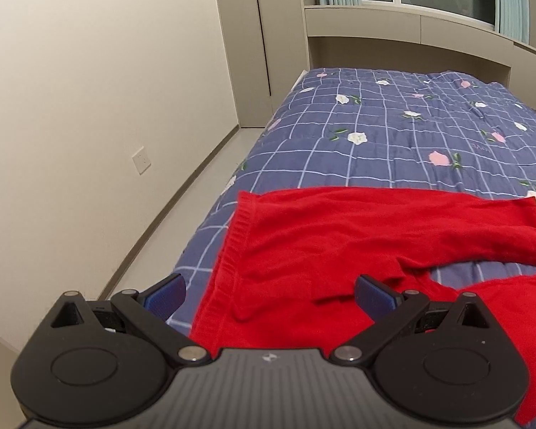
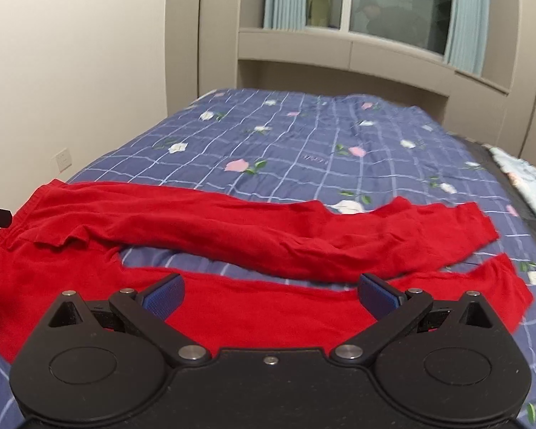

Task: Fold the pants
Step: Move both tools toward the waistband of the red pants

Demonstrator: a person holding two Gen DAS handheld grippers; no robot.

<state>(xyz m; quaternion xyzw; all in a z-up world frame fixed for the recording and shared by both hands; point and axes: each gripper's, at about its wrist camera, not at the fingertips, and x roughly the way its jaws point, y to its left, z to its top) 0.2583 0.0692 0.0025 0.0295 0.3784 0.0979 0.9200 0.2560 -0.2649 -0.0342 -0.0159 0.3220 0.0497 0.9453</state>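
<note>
From the left wrist, the left gripper (image 1: 269, 295) hovers with jaws spread and empty over the waistband end of the red knit pants (image 1: 339, 228) on the blue checked floral quilt (image 1: 375, 136), while the right wrist view shows the right gripper (image 2: 269, 295), equally wide and empty, above the near leg (likely poised to pinch and fold)

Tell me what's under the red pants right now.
The red pants lie on a blue checked floral quilt, which shows between the legs. Anything beneath the fabric itself is covered.

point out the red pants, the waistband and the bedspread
red pants (image 2: 232, 225), right wrist view, far leg
waistband (image 1: 232, 250), left wrist view, ribbed edge
bedspread (image 2: 303, 136), right wrist view, bare checked part
</note>
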